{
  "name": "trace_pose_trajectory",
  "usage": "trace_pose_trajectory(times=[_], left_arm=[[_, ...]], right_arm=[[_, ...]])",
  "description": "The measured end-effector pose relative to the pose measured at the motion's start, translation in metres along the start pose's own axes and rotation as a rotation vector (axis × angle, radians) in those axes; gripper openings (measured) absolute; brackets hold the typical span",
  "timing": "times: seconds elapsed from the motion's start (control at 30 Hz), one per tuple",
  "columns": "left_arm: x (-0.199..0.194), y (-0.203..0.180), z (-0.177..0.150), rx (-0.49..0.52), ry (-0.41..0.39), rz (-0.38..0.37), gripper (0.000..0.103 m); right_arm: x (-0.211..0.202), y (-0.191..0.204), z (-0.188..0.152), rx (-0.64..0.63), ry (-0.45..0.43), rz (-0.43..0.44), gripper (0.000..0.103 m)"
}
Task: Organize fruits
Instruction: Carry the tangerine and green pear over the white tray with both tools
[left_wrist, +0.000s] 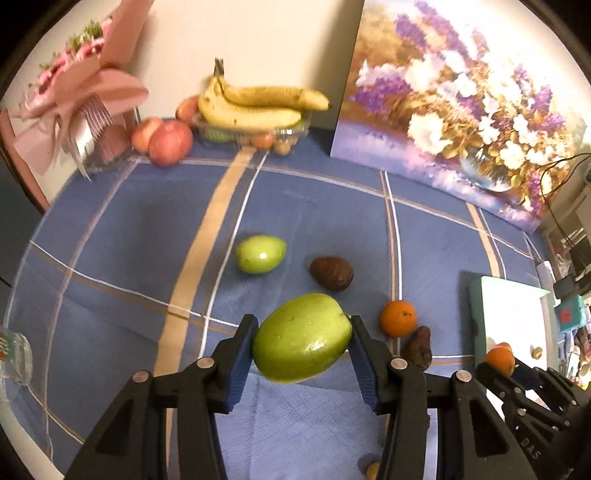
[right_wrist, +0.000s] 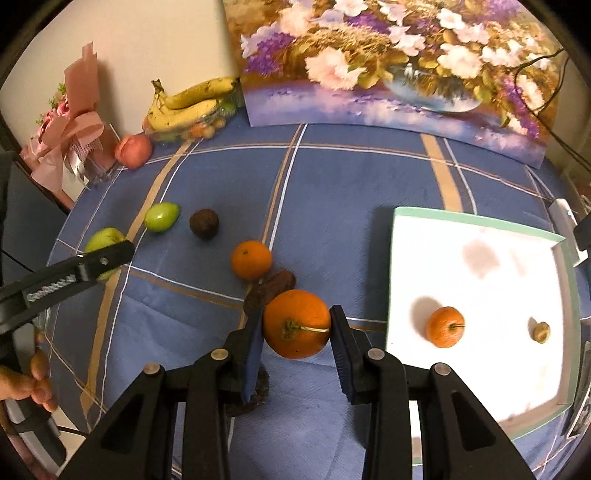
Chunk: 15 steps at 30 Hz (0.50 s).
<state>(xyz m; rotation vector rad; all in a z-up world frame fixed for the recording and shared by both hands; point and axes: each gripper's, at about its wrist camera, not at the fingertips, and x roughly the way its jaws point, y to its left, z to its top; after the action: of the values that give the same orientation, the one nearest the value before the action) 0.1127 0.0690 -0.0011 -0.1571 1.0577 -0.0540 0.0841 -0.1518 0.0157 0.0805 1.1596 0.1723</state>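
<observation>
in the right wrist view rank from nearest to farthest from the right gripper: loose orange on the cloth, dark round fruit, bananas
1. Loose orange, just beyond the right gripper, slightly left.
2. Dark round fruit, farther back and left.
3. Bananas, at the far edge by the wall.

Surface (right_wrist: 332, 192): blue cloth with tan and white crossing stripes.

Loose on it, mid-left: small green fruit (right_wrist: 161, 216), dark brown round fruit (right_wrist: 204, 223) just beside it. Nearer centre: an orange (right_wrist: 251, 259), touching a dark wrinkled fruit (right_wrist: 271, 290).

Right side: white tray with pale green rim (right_wrist: 476, 219).

Far edge: flower painting (right_wrist: 388, 74) standing on the cloth; clear container (left_wrist: 284, 133) under a bunch of bananas (left_wrist: 255, 103); red apples (left_wrist: 168, 142) beside it; pink wrapped bouquet (left_wrist: 74, 96) at the far left corner.

Glass jar (left_wrist: 13, 356) at the near left edge, only partly seen.
</observation>
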Motion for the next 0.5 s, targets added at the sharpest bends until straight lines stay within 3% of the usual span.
trace_pose_trajectory(times=[0.5], left_arm=[[-0.019,-0.045,-0.005,0.095,-0.032,-0.040,0.052]], right_arm=[[-0.012,-0.056,-0.007,0.114,-0.017,-0.027,0.037]])
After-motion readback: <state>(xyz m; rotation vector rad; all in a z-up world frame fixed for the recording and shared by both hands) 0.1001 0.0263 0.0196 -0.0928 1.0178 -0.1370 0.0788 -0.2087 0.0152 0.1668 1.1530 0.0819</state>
